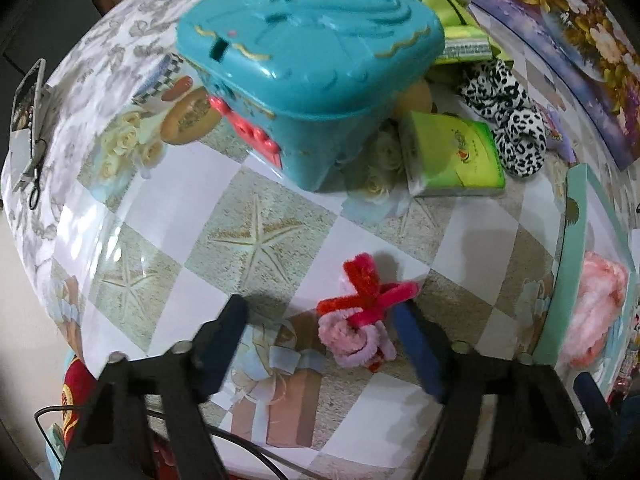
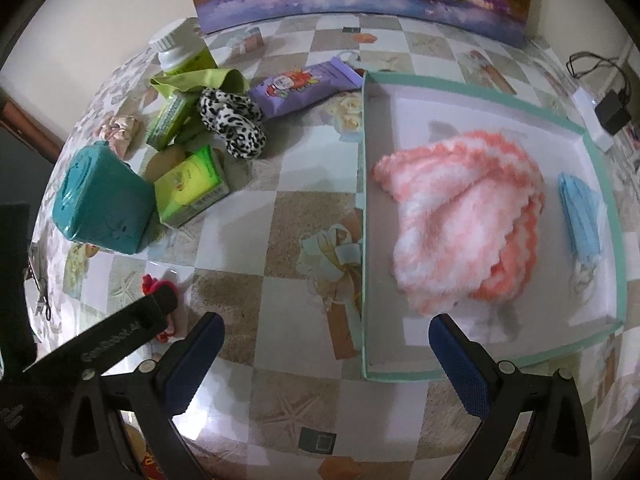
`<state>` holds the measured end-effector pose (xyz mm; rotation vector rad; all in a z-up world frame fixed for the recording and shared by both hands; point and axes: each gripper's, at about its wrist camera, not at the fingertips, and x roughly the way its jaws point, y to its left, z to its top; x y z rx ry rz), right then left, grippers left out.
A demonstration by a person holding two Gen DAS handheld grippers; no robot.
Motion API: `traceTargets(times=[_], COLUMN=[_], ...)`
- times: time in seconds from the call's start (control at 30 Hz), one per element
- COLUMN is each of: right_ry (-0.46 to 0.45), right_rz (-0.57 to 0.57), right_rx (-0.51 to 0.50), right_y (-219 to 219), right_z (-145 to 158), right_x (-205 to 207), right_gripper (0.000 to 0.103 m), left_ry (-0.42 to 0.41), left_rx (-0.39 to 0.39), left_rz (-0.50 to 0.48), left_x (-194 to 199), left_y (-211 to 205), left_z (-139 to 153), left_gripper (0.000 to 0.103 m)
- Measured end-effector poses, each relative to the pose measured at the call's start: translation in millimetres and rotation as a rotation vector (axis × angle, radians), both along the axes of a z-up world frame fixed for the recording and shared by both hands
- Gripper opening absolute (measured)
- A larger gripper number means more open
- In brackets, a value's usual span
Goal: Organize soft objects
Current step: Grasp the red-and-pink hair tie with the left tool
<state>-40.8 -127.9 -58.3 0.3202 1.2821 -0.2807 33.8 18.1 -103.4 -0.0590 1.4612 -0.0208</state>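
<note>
The left claw (image 1: 320,332) points down at the table (image 1: 256,240), its jaws spread on either side of a red-and-pink pipe-cleaner ornament (image 1: 362,312). The right-hand pad lies right against the ornament's red end, while the other pad stands well clear of it, so nothing is pinched. The ornament lies on the checked tablecloth near the front edge of the table.

The right claw (image 2: 326,344) hangs spread and empty over the near wall of a shallow green-rimmed box (image 2: 364,216) at the right side of the table. Inside the box lie a fluffy pink-and-white knitted cloth (image 2: 460,216) and, just beside it toward the box's right wall, a folded blue face mask (image 2: 580,212).

Toward the table's left side stand a teal plastic case (image 1: 308,64) and a green tissue pack (image 1: 452,156) just beside it. A leopard-print scrunchie (image 1: 508,116) lies farther back, beside a purple pouch (image 2: 304,88).
</note>
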Motion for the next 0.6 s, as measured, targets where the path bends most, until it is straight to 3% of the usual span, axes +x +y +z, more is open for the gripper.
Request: traceTargets(times=[0.03, 0.1, 0.17, 0.33, 0.6], right_ry=[0.0, 0.001, 0.001, -0.014, -0.115], right_rz=[0.002, 0.008, 0.009, 0.0, 0.037], right_rx=[-0.006, -0.017, -0.016, -0.005, 0.068], right_y=[0.5, 2.0, 2.6, -0.2, 0.2], right_z=[0.2, 0.4, 0.1, 1.8, 5.9], right_x=[0.4, 2.3, 3.9, 4.1, 21.8], right_gripper=[0.103, 0.103, 0.103, 0.103, 0.103], left_ry=[-0.01, -0.025, -0.031, -0.031, -0.061], left_rx=[0.004, 0.005, 0.006, -0.016, -0.058], left_rz=[-0.006, -0.019, -0.03, -0.017, 0.077], left_x=[0.3, -0.2, 0.8, 3.3, 13.4], left_y=[-3.4, -4.2, -8.3, -7.2, 13.8], left_z=[0.1, 1.1, 2.8, 7.0, 17.1], left_gripper=[0.069, 0.046, 0.034, 0.031, 0.03])
